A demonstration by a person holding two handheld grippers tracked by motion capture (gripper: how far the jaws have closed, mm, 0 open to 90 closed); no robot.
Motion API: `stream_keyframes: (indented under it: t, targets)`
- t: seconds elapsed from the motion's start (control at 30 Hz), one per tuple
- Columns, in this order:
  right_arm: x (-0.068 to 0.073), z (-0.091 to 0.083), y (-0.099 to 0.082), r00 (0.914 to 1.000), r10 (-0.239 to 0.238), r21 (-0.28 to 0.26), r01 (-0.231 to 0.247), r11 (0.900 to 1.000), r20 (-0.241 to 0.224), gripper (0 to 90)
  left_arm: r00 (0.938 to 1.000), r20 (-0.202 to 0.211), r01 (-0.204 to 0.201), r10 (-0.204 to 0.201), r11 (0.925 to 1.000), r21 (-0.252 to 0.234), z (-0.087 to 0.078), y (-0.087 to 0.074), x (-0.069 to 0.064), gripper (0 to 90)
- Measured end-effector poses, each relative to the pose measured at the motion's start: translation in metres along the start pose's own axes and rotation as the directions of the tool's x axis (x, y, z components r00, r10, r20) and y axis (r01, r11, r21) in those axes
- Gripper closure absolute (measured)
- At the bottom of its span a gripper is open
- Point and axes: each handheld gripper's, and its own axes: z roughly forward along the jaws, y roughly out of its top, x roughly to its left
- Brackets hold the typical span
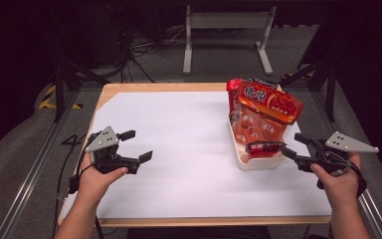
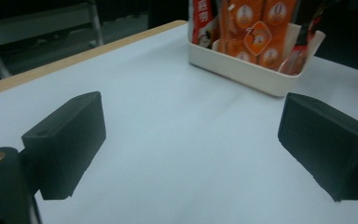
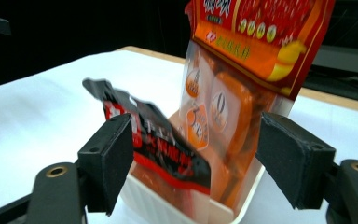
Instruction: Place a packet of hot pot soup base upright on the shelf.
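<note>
Right gripper (image 1: 293, 144) sits at the table's four o'clock, jaws spread wide and pointing at the near end of the white bin (image 1: 258, 163), and in the right gripper view the black-and-red packet (image 3: 154, 140) lies just inside one pad, the orange snack bag (image 3: 242, 60) standing upright behind it; nothing is pinched. Over at eight o'clock the left gripper (image 1: 137, 145) hangs above the white table sheet (image 1: 179, 149) with jaws spread and empty, well apart from the bin. By my reading the packing is nearly there: bags stand in the bin at two o'clock, and the small packet, leaning over the rim, looks like the last thing left to seat.
</note>
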Motion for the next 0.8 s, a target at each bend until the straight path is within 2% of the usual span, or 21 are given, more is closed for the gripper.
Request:
stream_keyframes:
  t: [0.07, 0.13, 0.3, 0.37, 0.4, 0.43, 0.53, 0.57, 0.8]
  targets:
    - [0.0, 0.0, -0.003, 1.0, 0.002, 0.004, -0.002, 1.0, 0.0, 27.9, 0.9997, -0.018, 0.017, -0.017, 0.9997, -0.018, 0.0, -0.01, 0.004, 8.6]
    - [-0.001, 0.0, -0.006, 1.0, 0.006, 0.003, -0.006, 1.0, -0.001, 27.9, 0.9995, -0.018, 0.025, -0.025, 0.9996, -0.01, -0.001, -0.018, 0.007, 8.5]
    - [-0.002, 0.002, -0.015, 0.9999, 0.007, 0.01, -0.007, 0.9999, -0.01, 27.8, 0.9966, -0.059, 0.054, -0.058, 0.9969, -0.057, -0.005, -0.04, 0.014, 9.6]
    - [-0.001, 0.004, -0.018, 0.9999, 0.01, 0.015, -0.01, 0.9998, -0.013, 27.8, 0.9947, -0.052, 0.085, -0.088, 0.9947, -0.058, -0.003, -0.047, 0.015, 10.3]
    - [-0.001, 0.005, -0.018, 0.9999, 0.005, 0.017, -0.005, 0.9998, -0.012, 27.8, 0.9947, -0.052, 0.085, -0.088, 0.9947, -0.058, -0.003, -0.047, 0.015, 10.4]
    - [-0.001, 0.005, -0.019, 0.9998, 0.007, 0.019, -0.007, 0.9998, -0.017, 27.7, 0.9927, -0.054, 0.104, -0.107, 0.9929, -0.058, 0.0, -0.054, 0.017, 10.4]
    - [-0.001, 0.005, -0.019, 0.9998, 0.009, 0.019, -0.008, 0.9998, -0.017, 27.6, 0.992, -0.058, 0.11, -0.113, 0.993, -0.041, 0.002, -0.058, 0.019, 10.3]
    - [-0.002, 0.006, -0.019, 0.9998, 0.008, 0.019, -0.008, 0.9998, -0.018, 27.7, 0.9913, -0.063, 0.115, -0.116, 0.9932, -0.018, 0.004, -0.06, 0.019, 10.3]
    - [-0.002, 0.007, -0.019, 0.9998, 0.001, 0.025, 0.0, 0.9997, -0.019, 27.5, 0.9896, -0.029, 0.14, -0.141, 0.99, -0.015, 0.002, -0.059, 0.016, 11.1]
